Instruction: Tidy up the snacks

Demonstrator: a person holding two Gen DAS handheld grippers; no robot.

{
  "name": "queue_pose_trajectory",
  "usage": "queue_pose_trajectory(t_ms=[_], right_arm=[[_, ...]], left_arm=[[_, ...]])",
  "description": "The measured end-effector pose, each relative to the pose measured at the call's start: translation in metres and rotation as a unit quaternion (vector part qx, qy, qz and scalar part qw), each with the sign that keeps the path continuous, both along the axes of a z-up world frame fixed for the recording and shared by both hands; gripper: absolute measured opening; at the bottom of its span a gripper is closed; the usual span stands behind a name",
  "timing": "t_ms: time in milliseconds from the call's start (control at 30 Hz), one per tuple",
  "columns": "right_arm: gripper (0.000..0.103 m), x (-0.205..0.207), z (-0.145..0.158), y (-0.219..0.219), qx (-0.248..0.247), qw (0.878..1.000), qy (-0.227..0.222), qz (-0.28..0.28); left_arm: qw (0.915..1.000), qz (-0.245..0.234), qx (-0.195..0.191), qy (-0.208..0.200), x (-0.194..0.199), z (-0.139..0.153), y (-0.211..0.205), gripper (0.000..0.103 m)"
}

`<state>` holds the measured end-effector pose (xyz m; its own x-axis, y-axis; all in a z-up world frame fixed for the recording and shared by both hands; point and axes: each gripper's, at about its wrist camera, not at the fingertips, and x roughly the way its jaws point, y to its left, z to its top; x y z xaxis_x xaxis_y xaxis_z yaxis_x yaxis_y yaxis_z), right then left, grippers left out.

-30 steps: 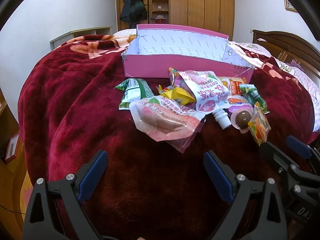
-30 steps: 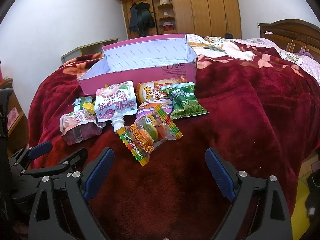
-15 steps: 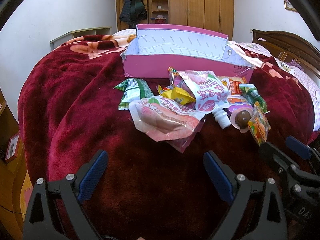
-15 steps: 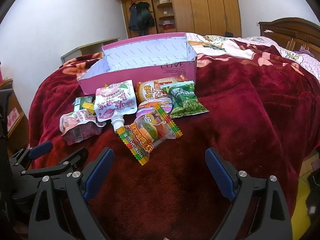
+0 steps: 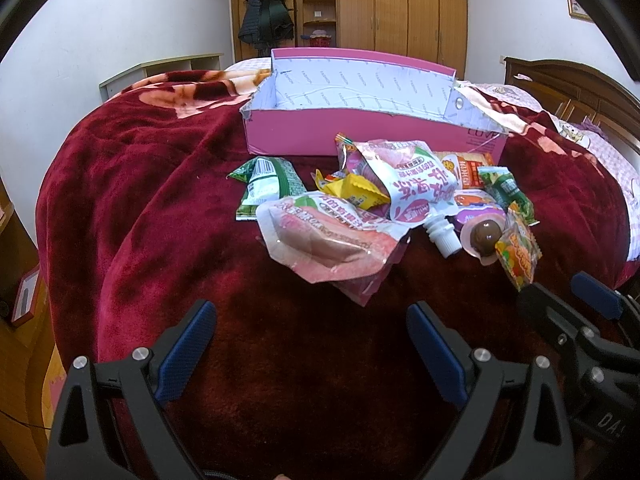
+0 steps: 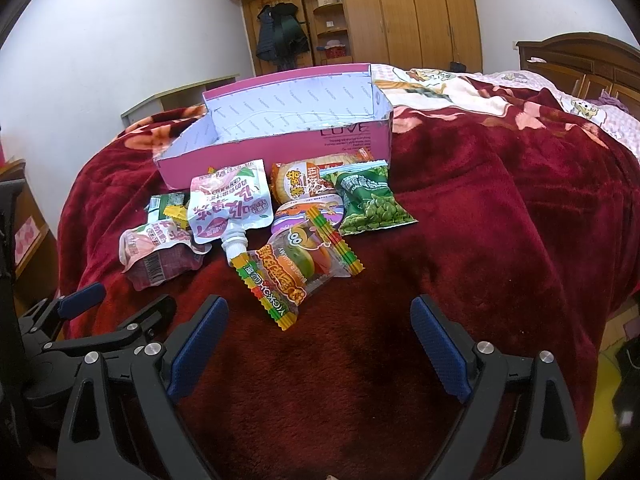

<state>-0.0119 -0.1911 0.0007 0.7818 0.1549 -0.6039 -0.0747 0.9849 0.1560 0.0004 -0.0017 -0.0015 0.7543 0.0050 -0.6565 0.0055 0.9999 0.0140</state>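
A pile of snack packets lies on a dark red blanket [image 5: 140, 208] in front of an open pink box [image 5: 360, 136] [image 6: 280, 148]. Nearest my left gripper [image 5: 310, 330] is a pink sealed pack [image 5: 328, 240]; behind it are a spouted pouch [image 5: 416, 192], a yellow packet [image 5: 356, 194] and a green packet [image 5: 268, 184]. My right gripper [image 6: 320, 326] faces a striped gummy packet [image 6: 296, 270], with a green pea bag [image 6: 368, 204] and a cracker pack [image 6: 300, 180] beyond. Both grippers are open and hold nothing, short of the pile.
The box's inside shows only its white lining. A wooden wardrobe [image 5: 400, 16] and a hanging dark coat [image 5: 264, 20] stand at the back wall. A wooden headboard [image 6: 580, 60] is at the right. The bed edge drops off at the left near a low wooden stand [image 5: 16, 280].
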Motion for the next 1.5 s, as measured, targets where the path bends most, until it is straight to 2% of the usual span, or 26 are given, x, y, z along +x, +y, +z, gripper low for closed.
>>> queue_pose_trajectory(t_ms=[733,1100,1333,1500], right_arm=[[0.095,0.001,-0.002,0.0,0.003,1.0,0.006,0.0],[0.095,0.0,0.001,-0.002,0.011,1.0,0.003,-0.001],[0.095,0.002,0.005,-0.004,0.022,1.0,0.0,0.004],[0.095,0.008,0.01,-0.007,0.034,0.999,-0.006,0.004]], left_arm=[[1.0,-0.004,-0.006,0.002,0.0,-0.002,0.002,0.098],[0.9996,-0.024,-0.016,0.009,0.004,0.001,0.01,0.098],[0.999,-0.022,-0.037,-0.011,0.003,0.014,0.028,0.098],[0.9994,-0.021,-0.018,-0.021,0.009,0.018,0.032,0.098]])
